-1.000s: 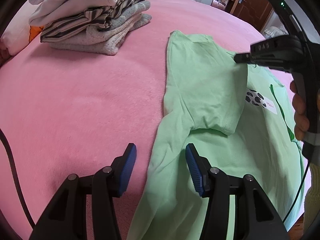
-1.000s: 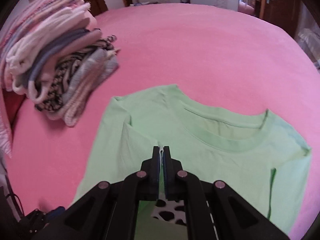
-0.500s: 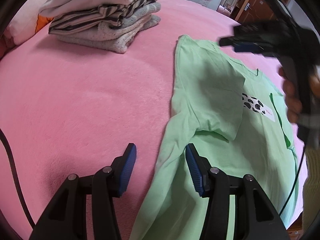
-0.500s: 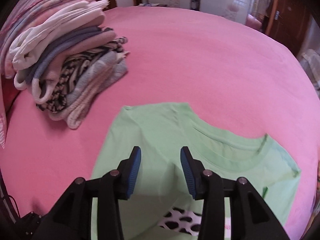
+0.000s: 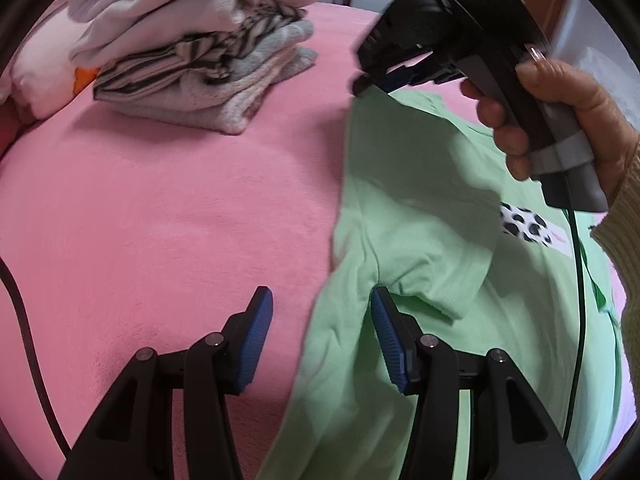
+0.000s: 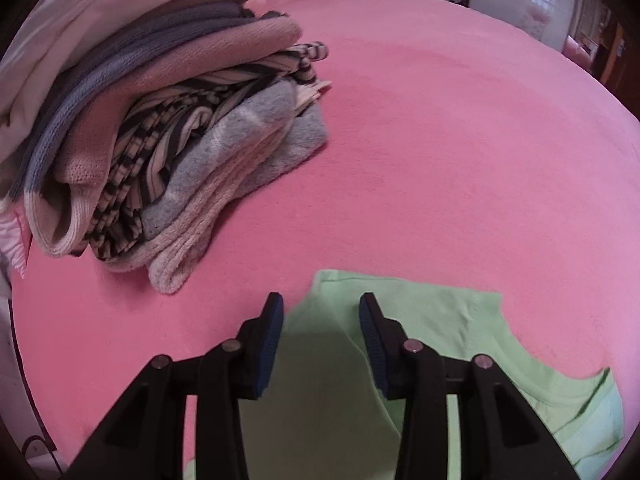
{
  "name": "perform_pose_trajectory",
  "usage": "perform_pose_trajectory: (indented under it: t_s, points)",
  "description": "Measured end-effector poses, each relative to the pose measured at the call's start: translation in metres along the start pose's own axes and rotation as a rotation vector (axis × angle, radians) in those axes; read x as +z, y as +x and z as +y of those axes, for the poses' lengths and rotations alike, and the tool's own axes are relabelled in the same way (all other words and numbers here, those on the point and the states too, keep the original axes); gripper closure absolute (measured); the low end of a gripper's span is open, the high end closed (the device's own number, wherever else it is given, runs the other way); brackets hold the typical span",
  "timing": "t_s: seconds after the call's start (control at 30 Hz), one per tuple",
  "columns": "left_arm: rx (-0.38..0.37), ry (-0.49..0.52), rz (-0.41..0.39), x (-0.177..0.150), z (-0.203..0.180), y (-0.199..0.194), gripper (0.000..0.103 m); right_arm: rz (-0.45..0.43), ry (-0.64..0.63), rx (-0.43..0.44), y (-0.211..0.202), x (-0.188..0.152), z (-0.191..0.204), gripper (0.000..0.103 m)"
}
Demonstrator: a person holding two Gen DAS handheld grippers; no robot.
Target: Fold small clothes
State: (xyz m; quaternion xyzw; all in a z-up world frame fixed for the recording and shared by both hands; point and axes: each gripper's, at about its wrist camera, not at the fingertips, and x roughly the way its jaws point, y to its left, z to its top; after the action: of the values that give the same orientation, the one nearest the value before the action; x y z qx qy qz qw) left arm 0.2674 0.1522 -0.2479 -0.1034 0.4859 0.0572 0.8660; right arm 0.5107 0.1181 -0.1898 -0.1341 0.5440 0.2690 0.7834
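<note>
1. The light green T-shirt (image 5: 420, 208) lies flat on the pink bedspread (image 5: 180, 208), filling the lower right of the left wrist view, with one sleeve (image 5: 436, 276) folded in over its body.
2. Our left gripper (image 5: 322, 340) hovers at the bottom of the frame, fingers spread, straddling the shirt's side edge and pinching nothing.
3. Our right gripper (image 6: 320, 344) hangs over the shirt's shoulder corner; its jaws are closing, still apart, with no cloth pressed between them.
4. We judge the shirt light, thin and limp: it will sag and crease, so we take it at seams, the shoulder corner and side hem.
5. A stack of folded knitwear (image 6: 168, 160) sits at upper left, apart from the shirt.
</note>
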Motion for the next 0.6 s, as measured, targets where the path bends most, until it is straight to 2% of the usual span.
perform_pose_trajectory:
  t_s: [0.03, 0.2, 0.47, 0.53, 0.6]
  points:
    - [0.0, -0.012, -0.004, 0.0, 0.004, 0.0, 0.053, 0.005, -0.011, -0.004, 0.003, 0.001, 0.003, 0.098]
    - [-0.022, -0.07, -0.01, -0.003, 0.018, 0.0, 0.053, -0.029, -0.046, -0.029, 0.008, 0.005, 0.018, 0.098]
    - [-0.001, -0.066, -0.004, -0.005, 0.023, 0.004, 0.053, -0.032, -0.057, -0.071, 0.006, -0.002, 0.028, 0.097]
    - [0.0, -0.065, 0.0, -0.004, 0.024, 0.004, 0.053, -0.027, -0.048, -0.08, -0.003, -0.004, 0.025, 0.093]
    - [-0.005, -0.065, 0.007, -0.003, 0.025, 0.002, 0.053, -0.043, -0.033, -0.093, -0.015, -0.006, 0.021, 0.073]
